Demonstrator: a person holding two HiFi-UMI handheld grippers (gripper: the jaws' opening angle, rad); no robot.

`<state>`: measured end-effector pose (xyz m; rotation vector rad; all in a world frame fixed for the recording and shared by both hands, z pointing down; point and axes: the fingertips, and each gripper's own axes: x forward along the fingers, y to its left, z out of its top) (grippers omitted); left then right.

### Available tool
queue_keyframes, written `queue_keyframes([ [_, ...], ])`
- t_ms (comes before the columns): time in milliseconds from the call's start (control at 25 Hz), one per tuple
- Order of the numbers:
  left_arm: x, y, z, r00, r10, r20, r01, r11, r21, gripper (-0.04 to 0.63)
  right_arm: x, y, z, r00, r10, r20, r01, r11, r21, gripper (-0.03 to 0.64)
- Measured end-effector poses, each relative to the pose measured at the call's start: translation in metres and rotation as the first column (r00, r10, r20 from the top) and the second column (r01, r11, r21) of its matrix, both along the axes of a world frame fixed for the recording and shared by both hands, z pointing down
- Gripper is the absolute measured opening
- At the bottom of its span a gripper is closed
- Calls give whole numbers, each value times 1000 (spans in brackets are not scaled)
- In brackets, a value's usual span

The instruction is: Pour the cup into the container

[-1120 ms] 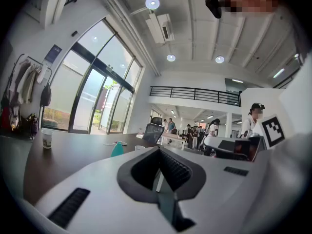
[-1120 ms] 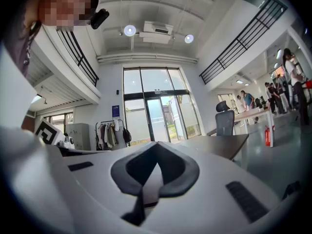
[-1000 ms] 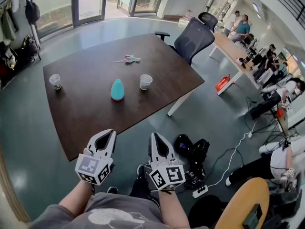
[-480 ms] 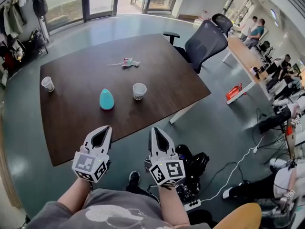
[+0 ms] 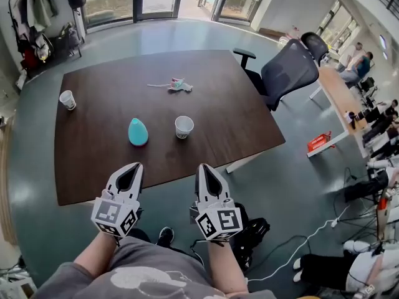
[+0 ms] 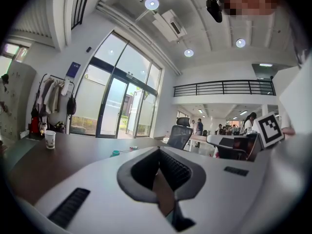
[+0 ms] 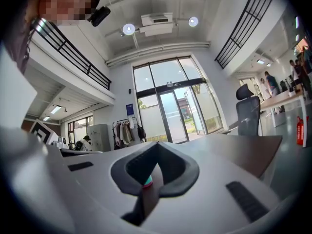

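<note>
Cup [image 5: 184,126] upright, mouth up, beside container [image 5: 138,132], left tool [image 5: 136,167] and right tool [image 5: 203,167] closed

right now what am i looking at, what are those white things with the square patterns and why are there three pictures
There is no robot: a person holds two hand tools, the left gripper and the right gripper; the patterned cubes are part of them. The picture of the whole table comes from a camera on the person's head, looking down. The other two come from cameras riding on each gripper, looking along its jaws. Both pairs of jaws are shut and hold nothing. On the table stand a teal container, a paper cup beside it, and a second cup near the far left corner.
</note>
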<state>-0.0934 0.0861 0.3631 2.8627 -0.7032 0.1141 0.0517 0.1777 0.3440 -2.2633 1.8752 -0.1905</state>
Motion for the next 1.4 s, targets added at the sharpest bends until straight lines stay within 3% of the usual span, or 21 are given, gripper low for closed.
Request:
queue_keyframes([
  [320, -2, -14, 9, 998, -55, 39, 55, 998, -4, 8, 18, -23, 14, 999, -22, 33, 23, 999, -22, -12],
  [480, 1, -40, 16, 996, -74, 43, 75, 997, -22, 8, 28, -41, 6, 995, -31, 94, 31, 1000, -4, -12],
  [640, 8, -68, 18, 997, -66, 43, 68, 997, -35, 8, 41, -72, -10, 1000, -30, -3, 30, 999, -14, -12],
  [800, 17, -101, 15, 996, -86, 26, 87, 996, -34, 8, 55, -107, -4, 999, -19, -38, 17, 999, -48, -12],
  [960, 23, -128, 21, 993, -111, 44, 111, 994, 9, 8, 64, -127, 11, 996, -17, -92, 7, 994, -106, -12],
  [1240, 28, -144, 46, 982, -176, 60, 179, 983, -36, 8, 88, -145, 38, 998, -29, -61, 20, 991, -136, -12],
  [1400, 30, -150, 52, 964, -255, 69, 258, 966, -26, 8, 104, -156, 48, 994, -93, -58, 85, 987, -138, -12],
])
